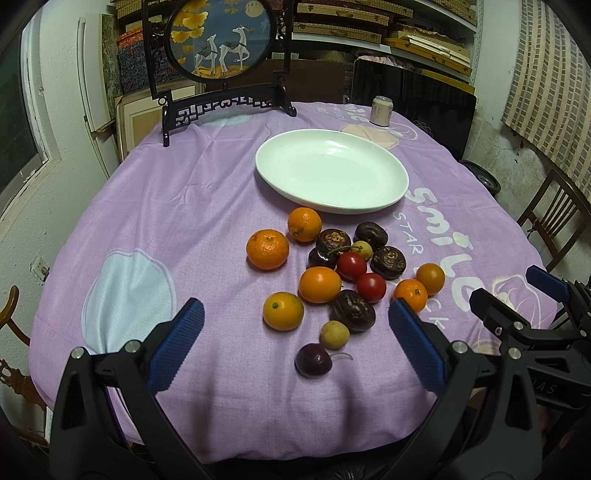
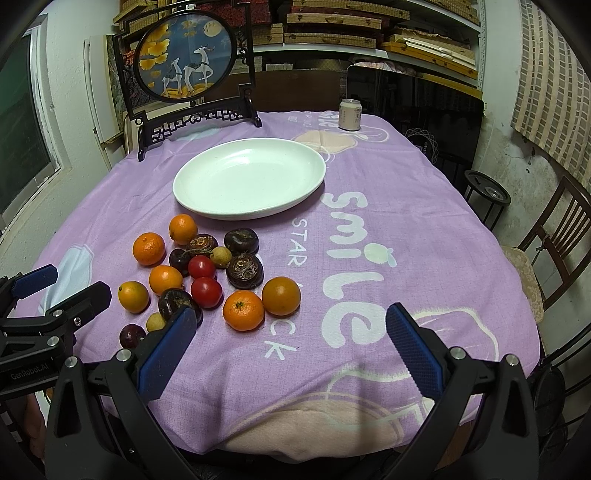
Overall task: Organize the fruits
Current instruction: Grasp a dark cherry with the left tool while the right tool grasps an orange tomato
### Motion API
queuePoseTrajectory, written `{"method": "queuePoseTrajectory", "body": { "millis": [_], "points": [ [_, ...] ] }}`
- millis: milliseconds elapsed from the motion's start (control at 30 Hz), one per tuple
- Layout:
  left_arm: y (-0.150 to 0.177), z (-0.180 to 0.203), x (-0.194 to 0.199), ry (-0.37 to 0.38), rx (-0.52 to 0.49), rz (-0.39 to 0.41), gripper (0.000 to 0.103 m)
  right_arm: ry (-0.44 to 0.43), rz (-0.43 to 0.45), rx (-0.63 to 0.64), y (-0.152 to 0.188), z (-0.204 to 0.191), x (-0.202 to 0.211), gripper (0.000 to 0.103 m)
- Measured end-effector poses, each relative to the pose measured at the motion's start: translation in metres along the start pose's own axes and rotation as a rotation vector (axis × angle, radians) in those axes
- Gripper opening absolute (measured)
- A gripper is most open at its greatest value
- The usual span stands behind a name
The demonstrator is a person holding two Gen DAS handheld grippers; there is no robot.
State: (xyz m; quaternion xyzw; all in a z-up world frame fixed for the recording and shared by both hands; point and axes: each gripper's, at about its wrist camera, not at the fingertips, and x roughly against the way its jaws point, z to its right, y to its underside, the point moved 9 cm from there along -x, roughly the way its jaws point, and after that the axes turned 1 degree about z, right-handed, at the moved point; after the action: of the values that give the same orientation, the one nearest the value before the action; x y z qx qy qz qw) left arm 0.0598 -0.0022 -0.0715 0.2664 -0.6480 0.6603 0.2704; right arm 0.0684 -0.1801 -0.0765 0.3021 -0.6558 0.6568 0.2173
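"smile", "STAR" on tablecloth [image 2: 369,177], "GenRobot.AI" on left gripper [image 2: 55,291]

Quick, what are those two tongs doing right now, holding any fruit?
Left tongs: open, holding nothing.
Right tongs: open, holding nothing.

Purple tablecloth [image 1: 166,206] printed with white lettering. At its far edge, a black carved stand [image 1: 221,55] holding a round deer picture; a drink can [image 1: 381,110] to the right of the stand. Shelves of flat boxes [image 2: 332,22] behind the stand. Wooden chair [image 2: 557,236] far right.
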Motion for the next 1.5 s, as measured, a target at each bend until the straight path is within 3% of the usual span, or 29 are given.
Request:
{"method": "queuePoseTrajectory", "body": {
  "millis": [400, 633, 667, 733, 900, 1067, 1133, 1367, 1500],
  "points": [
    [0.005, 0.001, -0.002, 0.006, -0.004, -0.011, 0.101, -0.005, -0.010, 0.006, 0.002, -0.001, -0.003, 0.102],
    [0.054, -0.020, -0.030, -0.011, -0.015, -0.126, 0.101, 0.017, -0.060, 0.010, 0.018, 0.017, -0.040, 0.101],
    [0.057, -0.022, -0.031, -0.008, -0.009, -0.139, 0.101, -0.010, -0.067, 0.005, 0.022, 0.018, -0.047, 0.098],
    [0.063, -0.027, -0.034, -0.006, 0.004, -0.155, 0.101, -0.045, -0.080, 0.001, 0.024, 0.018, -0.054, 0.069],
    [0.064, -0.040, -0.038, 0.010, 0.050, -0.177, 0.101, -0.076, -0.123, 0.041, 0.032, 0.010, -0.067, 0.058],
    [0.070, -0.033, -0.042, 0.053, 0.045, -0.209, 0.101, -0.083, -0.145, 0.085, 0.025, -0.001, -0.092, 0.054],
    [0.071, -0.029, -0.044, 0.070, 0.041, -0.220, 0.101, -0.146, -0.134, 0.067, 0.016, -0.006, -0.098, 0.038],
    [0.070, -0.012, -0.049, 0.099, 0.021, -0.227, 0.099, -0.171, -0.134, 0.015, 0.014, 0.003, -0.089, 0.037],
    [0.067, 0.003, -0.052, 0.123, -0.011, -0.229, 0.079, -0.166, -0.109, 0.008, 0.019, 0.014, -0.065, 0.037]
  ]
}}
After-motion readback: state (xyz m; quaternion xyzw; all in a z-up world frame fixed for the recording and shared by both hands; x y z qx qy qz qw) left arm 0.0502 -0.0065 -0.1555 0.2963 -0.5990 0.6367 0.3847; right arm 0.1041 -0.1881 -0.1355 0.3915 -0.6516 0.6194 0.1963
